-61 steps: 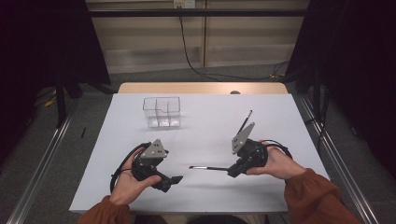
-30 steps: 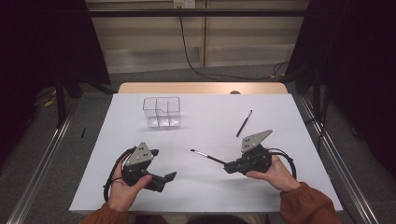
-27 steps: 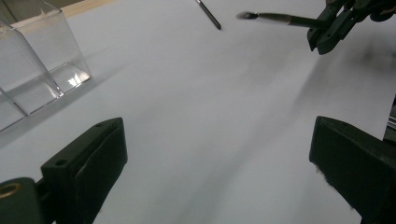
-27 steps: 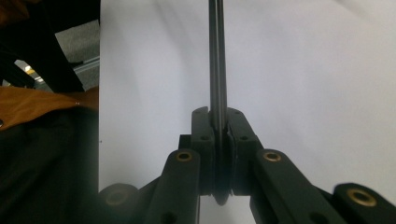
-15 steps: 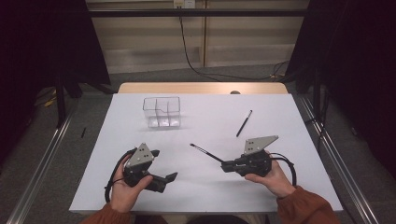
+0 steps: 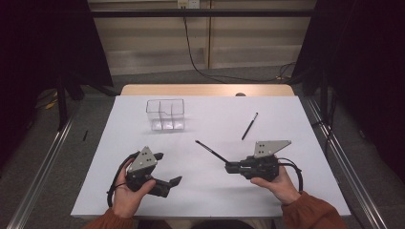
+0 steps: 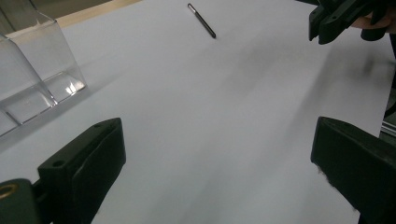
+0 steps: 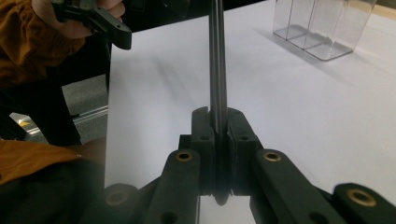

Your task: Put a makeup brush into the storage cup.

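Right gripper view: right gripper [image 8: 218, 122] pinches a thin stiff pen [image 8: 216, 60] by its end, light but slippery, jutting ahead past the fingers; left gripper [image 7: 215, 186] gapes empty.

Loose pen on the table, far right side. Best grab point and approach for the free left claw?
Take the loose pen at mid-barrel, from above, jaws closing across its width. It lies flat and diagonal on the white table with bare surface all round, so turn the left claw square to the barrel. The right claw is shut on the other pen.
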A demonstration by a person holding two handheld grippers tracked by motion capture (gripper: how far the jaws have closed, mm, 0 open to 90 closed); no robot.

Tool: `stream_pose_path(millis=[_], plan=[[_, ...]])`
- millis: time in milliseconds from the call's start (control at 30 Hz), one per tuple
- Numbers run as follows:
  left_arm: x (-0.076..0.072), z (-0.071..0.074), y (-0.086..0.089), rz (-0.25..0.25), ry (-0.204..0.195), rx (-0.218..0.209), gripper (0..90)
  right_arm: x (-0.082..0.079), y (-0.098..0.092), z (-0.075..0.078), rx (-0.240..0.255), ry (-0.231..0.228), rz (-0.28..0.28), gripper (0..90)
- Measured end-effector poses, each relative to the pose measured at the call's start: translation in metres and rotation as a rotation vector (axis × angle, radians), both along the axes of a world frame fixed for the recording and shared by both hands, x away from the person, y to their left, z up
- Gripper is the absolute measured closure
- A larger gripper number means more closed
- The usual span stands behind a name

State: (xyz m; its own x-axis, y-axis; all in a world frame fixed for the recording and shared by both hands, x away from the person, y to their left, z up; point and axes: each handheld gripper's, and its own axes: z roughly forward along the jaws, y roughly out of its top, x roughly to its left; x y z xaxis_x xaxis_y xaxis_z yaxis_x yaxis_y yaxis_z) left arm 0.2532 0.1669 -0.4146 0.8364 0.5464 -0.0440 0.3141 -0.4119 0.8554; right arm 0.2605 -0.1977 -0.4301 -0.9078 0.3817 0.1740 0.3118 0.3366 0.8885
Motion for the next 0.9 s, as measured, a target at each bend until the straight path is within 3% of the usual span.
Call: stream_pose_path(millis=[133, 233, 433, 600, 767, 900], plan=[[-0.001, 0.002, -0.003, 0.003, -0.009, -0.037, 2.9, 0.0, 0.0, 0.0, 0.015, -0.009, -0.002, 83.7], [-0.001, 0.001, -0.005, -0.015, -0.02, -0.103, 2.7, -0.001, 0.001, 0.001, 0.022, -0.011, -0.003, 83.7], [-0.001, 0.001, -0.012, -0.016, -0.033, -0.15, 2.8, -0.002, 0.006, 0.0, 0.015, -0.015, 0.03, 83.6], [-0.003, 0.003, -0.02, -0.038, -0.042, -0.149, 4.5, 0.0, 0.01, 0.001, 0.026, -0.021, 0.037, 83.7], [-0.001, 0.004, -0.029, -0.038, -0.053, -0.189, 3.5, 0.0, 0.011, 0.001, 0.034, -0.027, 0.036, 83.7], [0.003, 0.003, -0.036, -0.042, -0.039, -0.253, 3.6, 0.002, 0.011, 0.001, 0.038, -0.025, 0.034, 83.7]])
